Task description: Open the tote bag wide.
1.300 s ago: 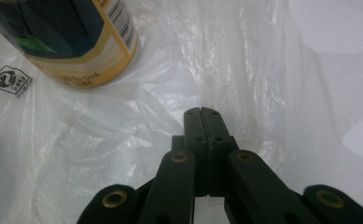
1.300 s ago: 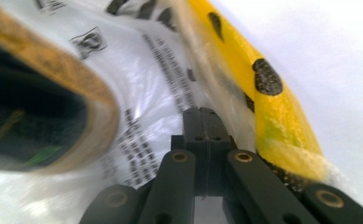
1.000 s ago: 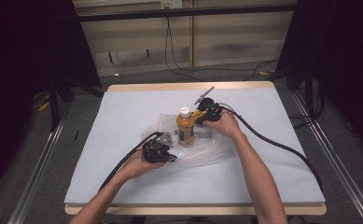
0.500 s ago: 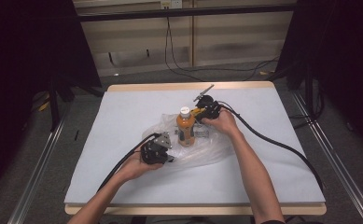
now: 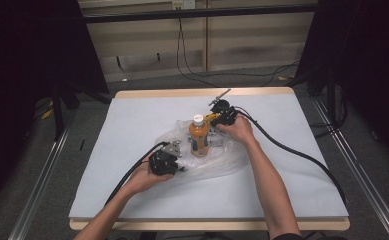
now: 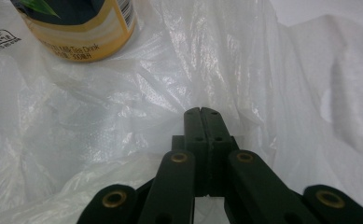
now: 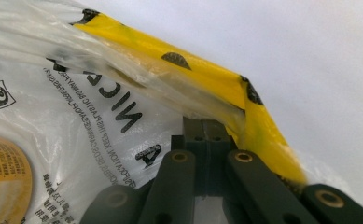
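From the high view, my left gripper (image 5: 174, 159) sits just below the middle of the frame, at the lower left edge of a crumpled clear plastic bag (image 5: 229, 157) that lies on the white table (image 5: 132, 120). My right gripper (image 5: 217, 119) is above and to the right of it, at the bag's upper edge. Between them, near the centre of the frame, an orange drink bottle (image 5: 198, 136) with a white cap stands upright amid the bag's folds. A black cable (image 5: 292, 150) trails from my right gripper toward the right edge of the table.

In the left gripper view, my left gripper (image 6: 201, 111) has its jaws pressed flat together at the centre of the frame, and a fold of the plastic bag (image 6: 100, 121) is gathered at their tips; I take it to be pinched there. The bottle's (image 6: 83, 32) lower part with its yellow label shows in the upper left corner, resting on the plastic.

In the right gripper view, my right gripper (image 7: 202, 122) also has its jaws closed together, gripping the bag where a yellow band (image 7: 207, 74) runs diagonally from upper left to lower right. Black printed lettering covers the plastic bag (image 7: 76, 116) at the left, and the bottle's (image 7: 4, 182) orange label shows through it at the lower left. The bare table (image 7: 310, 70) takes up the upper right.
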